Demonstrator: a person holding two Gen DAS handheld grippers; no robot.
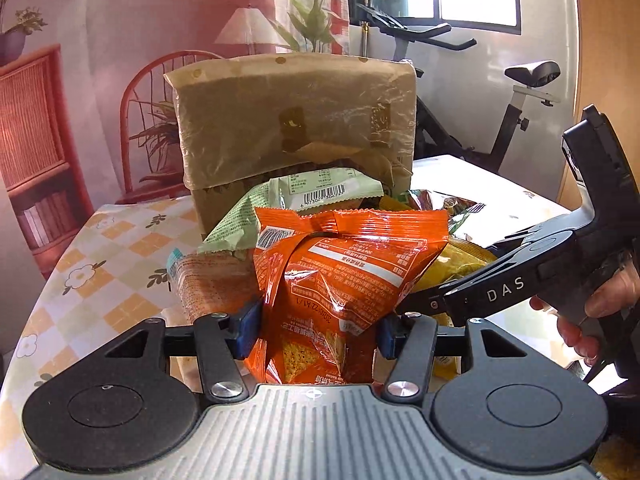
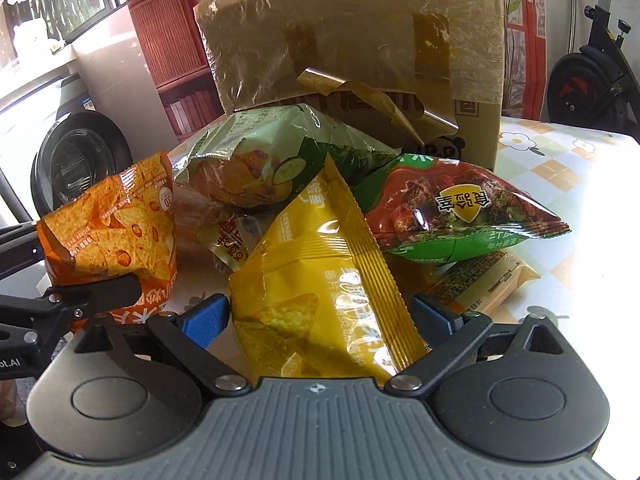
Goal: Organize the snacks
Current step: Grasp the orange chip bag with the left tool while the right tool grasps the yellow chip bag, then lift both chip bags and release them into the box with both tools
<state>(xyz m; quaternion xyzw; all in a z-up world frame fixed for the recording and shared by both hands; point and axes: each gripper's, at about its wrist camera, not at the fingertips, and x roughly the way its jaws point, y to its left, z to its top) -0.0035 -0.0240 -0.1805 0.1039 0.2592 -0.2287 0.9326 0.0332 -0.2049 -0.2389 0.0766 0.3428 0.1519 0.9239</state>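
My left gripper (image 1: 316, 330) is shut on an orange chip bag (image 1: 348, 280), pinched between its blue pads; the same bag shows at the left of the right wrist view (image 2: 112, 232). My right gripper (image 2: 320, 316) has its blue pads on either side of a yellow chip bag (image 2: 320, 292) and squeezes it. Behind lie a light green cucumber chip bag (image 2: 256, 160) and a red and green bag (image 2: 452, 208). A taped cardboard box (image 1: 296, 120) stands behind the pile. The right gripper's body (image 1: 532, 276) shows at the right of the left wrist view.
The snacks lie on a table with a floral checked cloth (image 1: 100, 264). A flat tan packet (image 2: 484, 280) lies under the red and green bag. An exercise bike (image 1: 516, 120) stands beyond the table. A red rattan chair (image 1: 148, 92) and shelf (image 1: 32, 128) are at the left.
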